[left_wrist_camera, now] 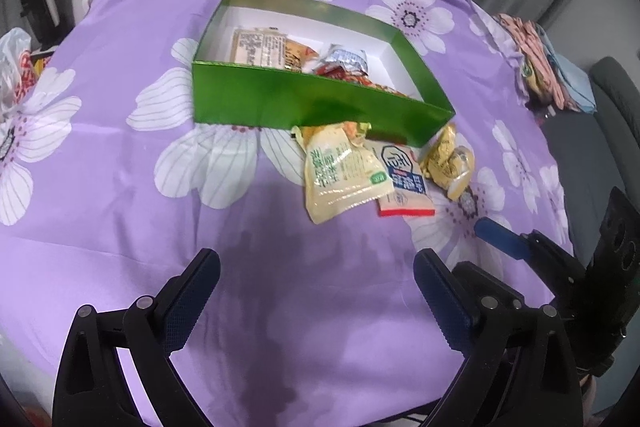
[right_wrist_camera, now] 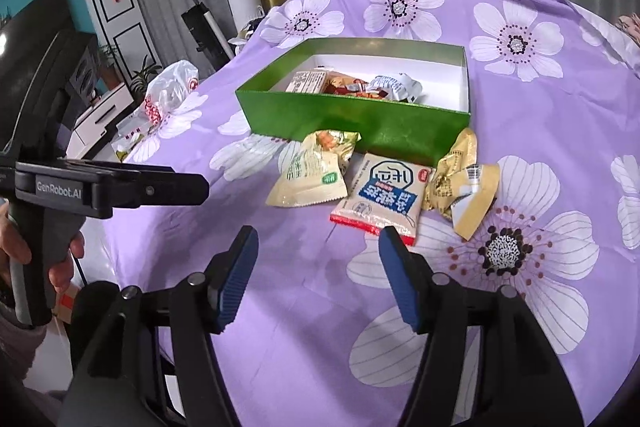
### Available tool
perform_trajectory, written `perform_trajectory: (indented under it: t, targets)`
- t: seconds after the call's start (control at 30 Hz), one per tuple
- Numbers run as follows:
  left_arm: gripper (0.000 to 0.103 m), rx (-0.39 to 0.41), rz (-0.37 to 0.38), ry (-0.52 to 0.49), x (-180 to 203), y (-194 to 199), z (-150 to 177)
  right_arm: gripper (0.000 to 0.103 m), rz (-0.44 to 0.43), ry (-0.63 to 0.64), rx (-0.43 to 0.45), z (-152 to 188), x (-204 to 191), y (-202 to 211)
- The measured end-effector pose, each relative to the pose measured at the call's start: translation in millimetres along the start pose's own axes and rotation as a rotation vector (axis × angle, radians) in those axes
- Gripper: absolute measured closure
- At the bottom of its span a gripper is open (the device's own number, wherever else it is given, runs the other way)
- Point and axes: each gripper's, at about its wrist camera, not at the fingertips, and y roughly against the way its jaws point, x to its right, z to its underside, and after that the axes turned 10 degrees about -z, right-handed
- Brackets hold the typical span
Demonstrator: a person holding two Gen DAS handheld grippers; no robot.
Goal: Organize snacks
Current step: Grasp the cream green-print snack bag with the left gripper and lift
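Snacks split – some inside green box [right_wrist_camera: 360,125] mid-worktop, three packets loose just before its near wall: pale green-label packet [right_wrist_camera: 310,179], white-blue packet [right_wrist_camera: 384,197], crumpled yellow packet [right_wrist_camera: 464,187]. My left gripper [left_wrist_camera: 316,291] and right gripper [right_wrist_camera: 318,267] – jaws apart, nothing between, over purple floral cloth [right_wrist_camera: 280,307].

box contents: lower parts of the packets hidden behind the near wall of the green box [left_wrist_camera: 304,99]
yellow-green packet [right_wrist_camera: 310,173]: top edge tucked against the box wall
packet print: too blurred to read
left gripper [right_wrist_camera: 200,183]: cut off at picture's left edge
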Motion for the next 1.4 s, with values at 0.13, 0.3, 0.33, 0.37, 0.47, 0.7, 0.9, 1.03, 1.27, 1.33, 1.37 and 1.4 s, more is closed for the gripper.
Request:
perform_trajectory:
  t: [0.13,0.3,0.33,0.37,0.47,0.7,0.9,1.03,1.27,1.33,1.37,1.4]
  targets:
    - [0.006,-0.006,0.038,-0.002,2,-6,0,0.040,-0.006,-0.004,-0.005,3,4,-3]
    - [0.006,0.000,0.052,-0.007,3,-16,-3,0.040,-0.020,-0.014,-0.010,4,8,-12]
    - [0.006,-0.001,0.049,-0.005,3,-15,-2,0.040,-0.025,-0.016,-0.010,4,9,-14]
    - [0.006,-0.004,0.046,-0.005,2,-18,-4,0.040,-0.031,-0.017,-0.014,4,10,-18]
    - [0.006,-0.022,0.055,0.003,-1,-29,-7,0.040,-0.042,-0.015,-0.016,4,12,-26]
    - [0.006,-0.038,0.104,0.000,-4,-45,-16,0.040,-0.064,-0.008,-0.020,-4,16,-44]
    - [0.006,-0.028,0.144,-0.006,-3,-53,-30,0.041,-0.078,0.021,-0.039,-14,15,-63]
    - [0.006,-0.029,0.160,-0.018,-2,-60,-37,0.043,-0.093,0.040,-0.041,-20,14,-73]
    - [0.006,-0.042,0.169,-0.048,0,-73,-48,0.048,-0.111,0.055,-0.055,-30,16,-88]
    - [0.006,-0.050,0.175,-0.053,1,-77,-51,0.051,-0.122,0.048,-0.067,-33,19,-92]
    - [0.006,-0.055,0.179,-0.054,1,-80,-53,0.051,-0.124,0.046,-0.072,-34,20,-94]
    - [0.006,-0.060,0.185,-0.058,2,-82,-54,0.053,-0.129,0.043,-0.080,-35,21,-97]
